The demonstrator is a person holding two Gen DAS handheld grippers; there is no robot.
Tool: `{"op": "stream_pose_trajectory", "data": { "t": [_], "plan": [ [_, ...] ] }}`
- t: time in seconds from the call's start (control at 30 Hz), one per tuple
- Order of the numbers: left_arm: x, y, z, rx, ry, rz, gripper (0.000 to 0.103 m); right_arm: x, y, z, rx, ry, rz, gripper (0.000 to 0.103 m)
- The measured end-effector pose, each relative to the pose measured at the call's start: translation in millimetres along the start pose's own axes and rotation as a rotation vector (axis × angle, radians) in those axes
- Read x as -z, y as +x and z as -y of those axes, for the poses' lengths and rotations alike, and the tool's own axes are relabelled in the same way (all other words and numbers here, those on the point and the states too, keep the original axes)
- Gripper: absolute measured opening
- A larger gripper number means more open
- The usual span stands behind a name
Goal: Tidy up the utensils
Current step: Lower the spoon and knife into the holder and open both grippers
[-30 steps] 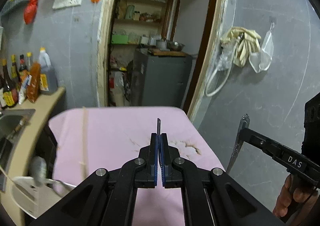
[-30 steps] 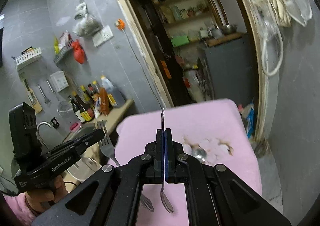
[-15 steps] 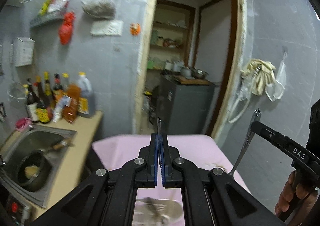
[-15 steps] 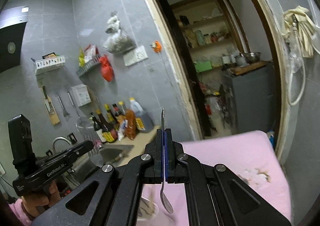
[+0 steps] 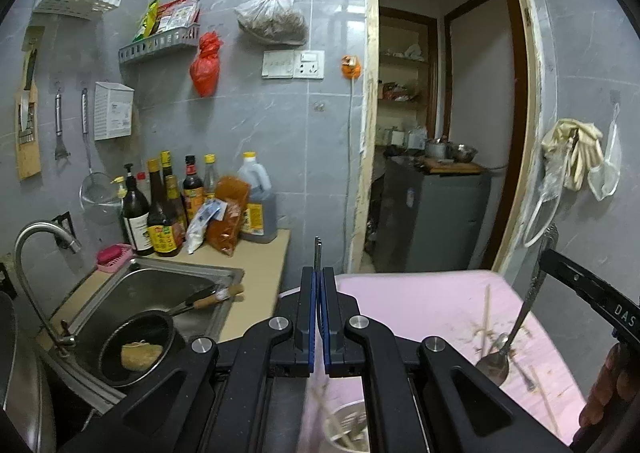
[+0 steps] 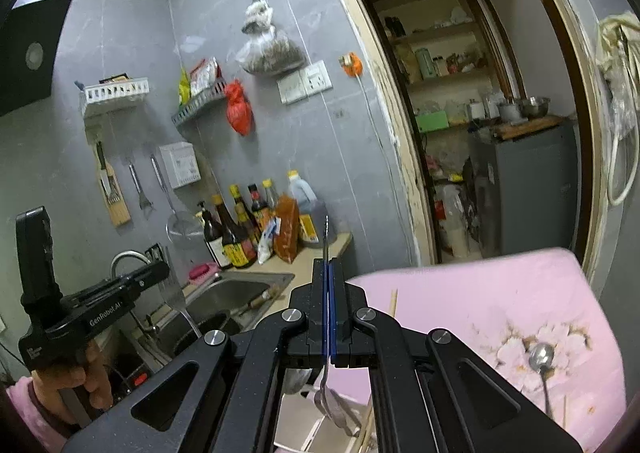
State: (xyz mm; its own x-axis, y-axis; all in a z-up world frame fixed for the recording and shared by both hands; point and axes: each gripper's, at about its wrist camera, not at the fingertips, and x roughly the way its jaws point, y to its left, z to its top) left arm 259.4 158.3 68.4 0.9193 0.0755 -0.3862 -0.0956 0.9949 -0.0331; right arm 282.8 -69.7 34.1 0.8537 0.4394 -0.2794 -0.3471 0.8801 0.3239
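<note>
A fork [image 6: 176, 293] is clamped upright in the left tool [image 5: 319, 285]. A spoon [image 5: 516, 329] is clamped in the right tool [image 6: 329, 285], bowl hanging down. Both are held above the pink-covered desk [image 6: 480, 293], near a utensil holder [image 5: 348, 429].

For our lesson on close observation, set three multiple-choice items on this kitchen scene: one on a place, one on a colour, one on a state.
1. Where is the black pan?
A. on the counter
B. in the sink
C. on a wall shelf

2. What colour is the flowered cloth?
A. pink
B. green
C. white

3. How is the right gripper?
A. open and empty
B. shut on a spoon
C. shut on a bottle

Key: 1 B, the pan lies inside the steel basin. 2 A, the cloth is plainly pink. 3 B, the jaws pinch the spoon's handle and its bowl hangs below.
</note>
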Motion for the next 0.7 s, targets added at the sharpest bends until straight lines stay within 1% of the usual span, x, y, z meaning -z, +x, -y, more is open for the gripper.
{"op": "stream_pose_trajectory", "data": {
  "t": [0.1,0.27,0.37,0.5,0.63,0.7],
  "plan": [
    [6,5,-2,-0.010,0.027,-0.008,0.003,11,6,2,0.010,0.016,-0.012,0.001],
    [18,9,8,-0.022,0.119,-0.005,0.003,32,16,7,0.026,0.047,-0.033,0.001],
    [28,14,17,-0.019,0.170,-0.004,0.003,43,23,11,0.052,0.060,-0.050,0.001],
    [42,19,27,-0.006,0.199,-0.018,0.003,54,27,15,0.068,0.070,-0.073,0.002],
    [56,21,36,-0.001,0.222,-0.027,0.003,61,28,16,0.062,0.074,-0.086,0.002],
    [62,23,41,0.014,0.234,-0.039,0.003,64,28,17,0.057,0.078,-0.095,0.003]
  ]
}}
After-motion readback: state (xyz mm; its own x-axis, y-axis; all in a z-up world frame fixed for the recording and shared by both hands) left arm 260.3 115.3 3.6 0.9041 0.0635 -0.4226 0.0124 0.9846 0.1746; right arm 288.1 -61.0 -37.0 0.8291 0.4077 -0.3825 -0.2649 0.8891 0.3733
